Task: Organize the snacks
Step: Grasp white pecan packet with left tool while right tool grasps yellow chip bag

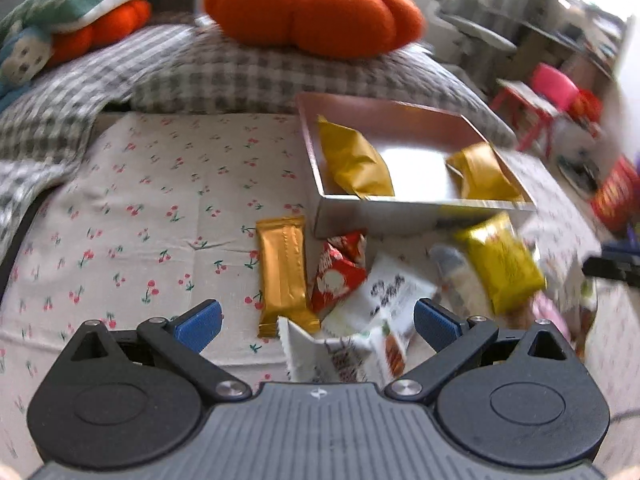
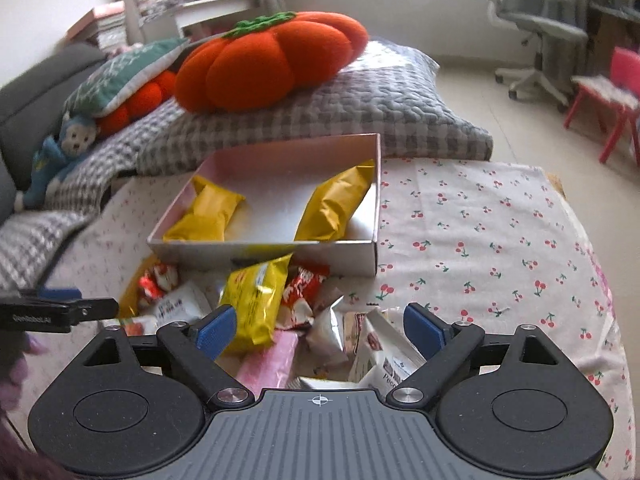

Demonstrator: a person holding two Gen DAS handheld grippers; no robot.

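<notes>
**Two open grippers hovering over a snack pile beside a shallow box**

A surface covered in a white cloth printed with small red cherries (image 2: 480, 240) is carrying a shallow, open white cardboard box with a pinkish inner wall (image 2: 264, 249). Two puffy yellow foil snack packets are lying inside the box, one against its left side (image 2: 204, 214) and one against its right side (image 2: 340, 204), with bare floor showing between them.

Just in front of the box, a loose pile of snacks is spreading over the cloth. A long yellow packet (image 2: 256, 300) is lying on top, its far end touching the box's front wall. Beside it are sitting a red-and-white wrapper (image 2: 304, 284), a pale pink packet (image 2: 272, 360) and several white wrappers (image 2: 384, 356). In the left wrist view, a flat gold foil bar (image 1: 282, 276) is lying at the left edge of the pile, next to a red pouch (image 1: 340, 276).

The left gripper (image 1: 318, 322) is standing with its blue-padded jaws spread wide above the white wrappers, gripping nothing. The right gripper (image 2: 320, 330) is likewise spread wide over the pile, holding nothing; its left pad is close to the long yellow packet.

Behind the box, a plush orange pumpkin cushion (image 2: 272, 64) is resting on a grey checked pillow (image 2: 360, 120).
</notes>
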